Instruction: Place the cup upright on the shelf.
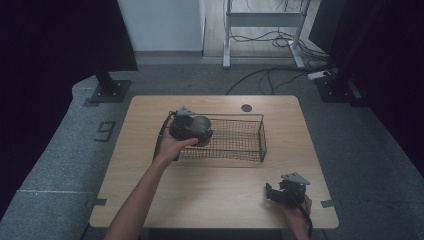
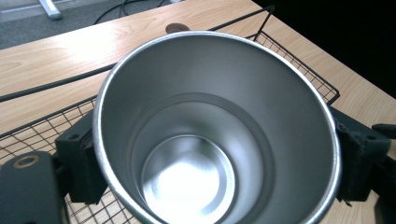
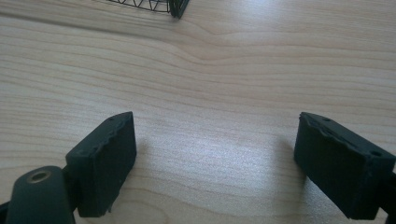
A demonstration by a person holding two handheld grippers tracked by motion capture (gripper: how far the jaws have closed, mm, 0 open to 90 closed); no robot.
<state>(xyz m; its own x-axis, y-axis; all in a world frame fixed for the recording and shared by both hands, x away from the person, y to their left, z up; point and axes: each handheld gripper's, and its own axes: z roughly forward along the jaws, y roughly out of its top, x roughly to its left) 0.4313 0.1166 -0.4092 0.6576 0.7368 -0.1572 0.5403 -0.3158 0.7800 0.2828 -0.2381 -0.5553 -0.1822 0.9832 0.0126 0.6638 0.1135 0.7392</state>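
A shiny steel cup [image 2: 215, 135] sits between the jaws of my left gripper [image 2: 215, 158], which is shut on it; its open mouth faces the camera and it is empty inside. In the high view the cup [image 1: 202, 123] hangs over the left end of a black wire basket [image 1: 250, 145] on the wooden table, with my left gripper [image 1: 192, 131] around it. My right gripper [image 1: 272, 194] rests near the table's front right corner. In the right gripper view its jaws stand wide apart over bare wood, the right gripper [image 3: 215, 163] open with nothing between its pads.
A round dark cable hole [image 1: 246, 107] lies in the table behind the basket. The table edge [image 1: 320, 165] is close on the right of my right hand. A black stand base [image 1: 107, 92] and cables [image 1: 270, 75] are on the floor beyond.
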